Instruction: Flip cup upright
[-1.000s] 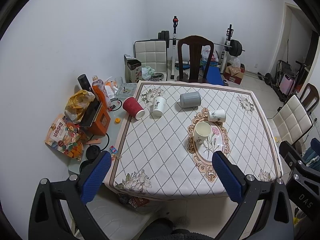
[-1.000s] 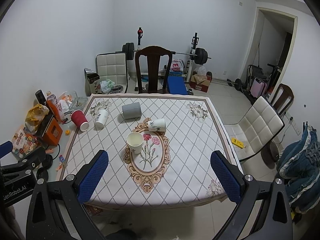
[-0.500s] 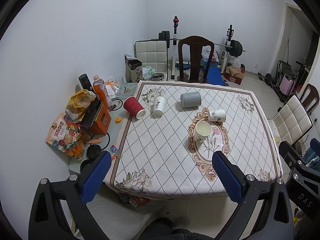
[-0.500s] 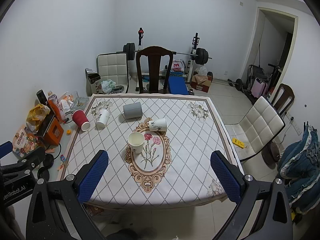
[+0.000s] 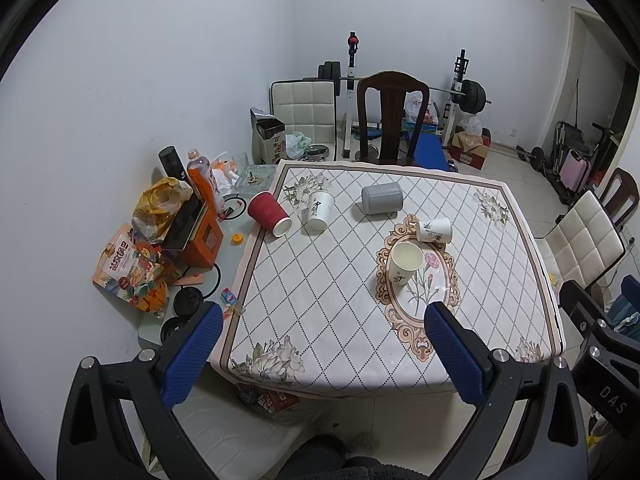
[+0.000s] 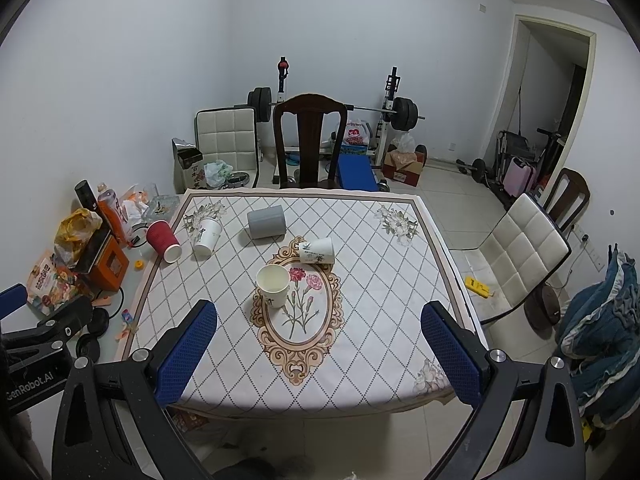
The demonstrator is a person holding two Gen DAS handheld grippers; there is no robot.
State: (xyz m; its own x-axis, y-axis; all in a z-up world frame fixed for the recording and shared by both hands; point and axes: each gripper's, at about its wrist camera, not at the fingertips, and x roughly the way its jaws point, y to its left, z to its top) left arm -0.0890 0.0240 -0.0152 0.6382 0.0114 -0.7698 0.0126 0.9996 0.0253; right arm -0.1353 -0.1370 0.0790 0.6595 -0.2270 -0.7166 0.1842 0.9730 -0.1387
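Note:
Several cups sit on the patterned table (image 5: 320,300) (image 6: 380,320). A red cup (image 5: 269,214) (image 6: 162,235), a grey cup (image 5: 381,198) (image 6: 266,221) and a white cup (image 5: 434,230) (image 6: 317,251) lie on their sides. Another white cup (image 5: 320,210) (image 6: 206,236) lies tilted beside the red one. One white cup (image 5: 405,262) (image 6: 273,285) stands upright on the oval flower motif. My left gripper (image 5: 320,356) and right gripper (image 6: 320,356) are both open and empty, held above the table's near edge, well short of the cups.
A low side surface left of the table holds bottles, an orange box (image 5: 200,240), snack bags and cables. A dark wooden chair (image 5: 392,116) stands at the far edge. A white padded chair (image 6: 520,256) stands to the right. Gym gear lines the back wall.
Both grippers have drifted slightly forward and down towards the table. The cups have not moved. Both jaws stay open.

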